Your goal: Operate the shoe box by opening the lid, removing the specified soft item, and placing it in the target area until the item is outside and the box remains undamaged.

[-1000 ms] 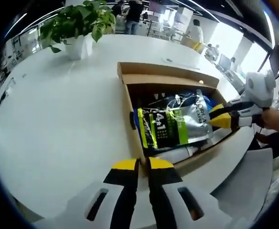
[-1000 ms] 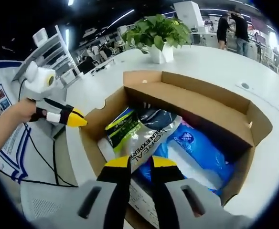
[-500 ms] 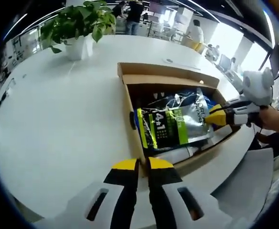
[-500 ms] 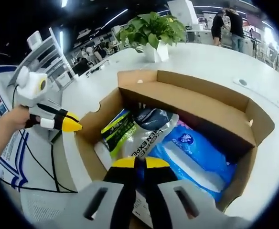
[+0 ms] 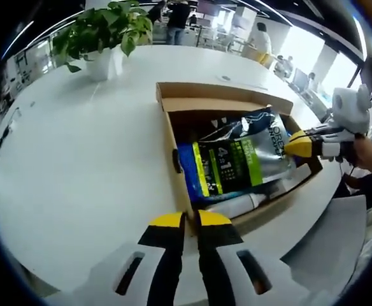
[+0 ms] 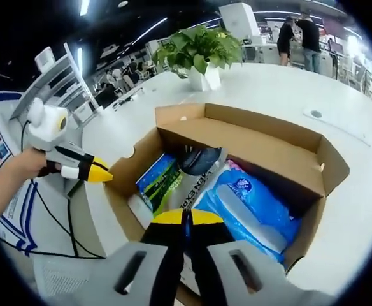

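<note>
Shoe box (image 5: 173,137): plain brown matt cardboard, raw-edged. Silver pouch (image 5: 240,159): glossy foil-like film, crinkled and reflective. Blue pack (image 6: 253,204): shiny soft plastic wrap. Bench (image 5: 78,166): smooth white surface with a slight sheen. Right tongs (image 6: 185,218): matt black arms, yellow tips.

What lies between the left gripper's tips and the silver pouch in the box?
In the left gripper view, the cardboard box's near wall stands between the left gripper and the silver pouch; beside it, bare white table.

"4 in 1" on the silver-green pouch (image 5: 237,162), "EXPE" lettering along its edge (image 6: 195,188), blue packet's (image 6: 250,204) label unreadable
</note>
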A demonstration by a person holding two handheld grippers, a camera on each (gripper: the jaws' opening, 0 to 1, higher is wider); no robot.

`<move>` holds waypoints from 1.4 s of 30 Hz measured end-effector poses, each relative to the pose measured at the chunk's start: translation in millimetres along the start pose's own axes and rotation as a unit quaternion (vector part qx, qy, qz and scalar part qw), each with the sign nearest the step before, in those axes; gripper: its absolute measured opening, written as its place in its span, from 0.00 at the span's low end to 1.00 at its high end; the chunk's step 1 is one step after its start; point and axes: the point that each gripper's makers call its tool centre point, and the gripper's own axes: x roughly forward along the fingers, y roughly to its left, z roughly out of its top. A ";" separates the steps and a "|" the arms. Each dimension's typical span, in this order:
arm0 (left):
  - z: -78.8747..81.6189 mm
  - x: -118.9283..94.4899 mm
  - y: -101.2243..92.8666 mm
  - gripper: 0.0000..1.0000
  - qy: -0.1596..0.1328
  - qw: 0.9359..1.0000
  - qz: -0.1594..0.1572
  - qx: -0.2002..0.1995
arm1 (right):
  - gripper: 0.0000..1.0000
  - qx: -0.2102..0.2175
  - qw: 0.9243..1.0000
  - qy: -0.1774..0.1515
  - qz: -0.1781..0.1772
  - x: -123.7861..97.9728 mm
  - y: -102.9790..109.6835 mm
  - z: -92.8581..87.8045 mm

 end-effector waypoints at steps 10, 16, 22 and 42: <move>0.7 -0.9 -1.8 0.05 0.011 1.000 0.006 0.020 | 0.00 0.010 1.000 -0.011 0.003 -3.7 1.0 2.7; 0.0 -0.5 -0.1 0.05 0.010 1.000 0.003 0.018 | 0.00 0.002 1.000 -0.015 0.012 -0.8 7.1 6.9; 0.2 -0.3 0.2 0.05 0.009 1.000 0.002 0.015 | 0.00 0.002 1.000 -0.016 0.013 -0.6 8.5 10.2; 21.3 -0.2 -8.8 0.16 0.004 0.996 0.017 0.083 | 0.00 -0.023 0.999 -0.015 -0.021 -31.1 -20.7 -3.6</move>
